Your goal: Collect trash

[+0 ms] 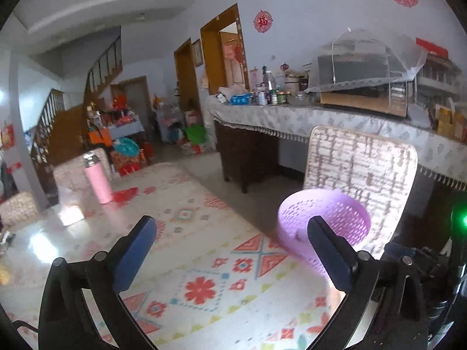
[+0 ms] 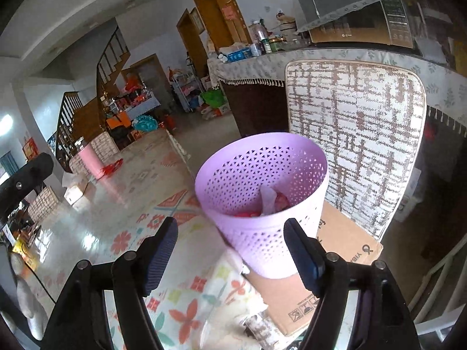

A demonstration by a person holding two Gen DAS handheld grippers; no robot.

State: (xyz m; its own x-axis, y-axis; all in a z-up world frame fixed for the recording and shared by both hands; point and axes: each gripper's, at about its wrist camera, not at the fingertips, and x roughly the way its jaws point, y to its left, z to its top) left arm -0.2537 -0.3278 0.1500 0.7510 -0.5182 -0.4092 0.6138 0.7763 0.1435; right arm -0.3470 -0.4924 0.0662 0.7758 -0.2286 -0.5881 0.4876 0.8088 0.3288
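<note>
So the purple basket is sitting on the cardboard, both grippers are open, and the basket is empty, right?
Not quite. The basket is not empty: the right wrist view shows red and white trash inside. The rest holds: it sits on the cardboard, and the left gripper and right gripper are open.

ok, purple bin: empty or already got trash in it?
Not empty. The purple bin holds red and white scraps at the bottom, seen from the right wrist; well below the rim.

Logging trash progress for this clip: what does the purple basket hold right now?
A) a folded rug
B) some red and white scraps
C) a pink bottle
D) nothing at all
B: the right wrist view looks into the purple basket, where red and white scraps lie.
</note>
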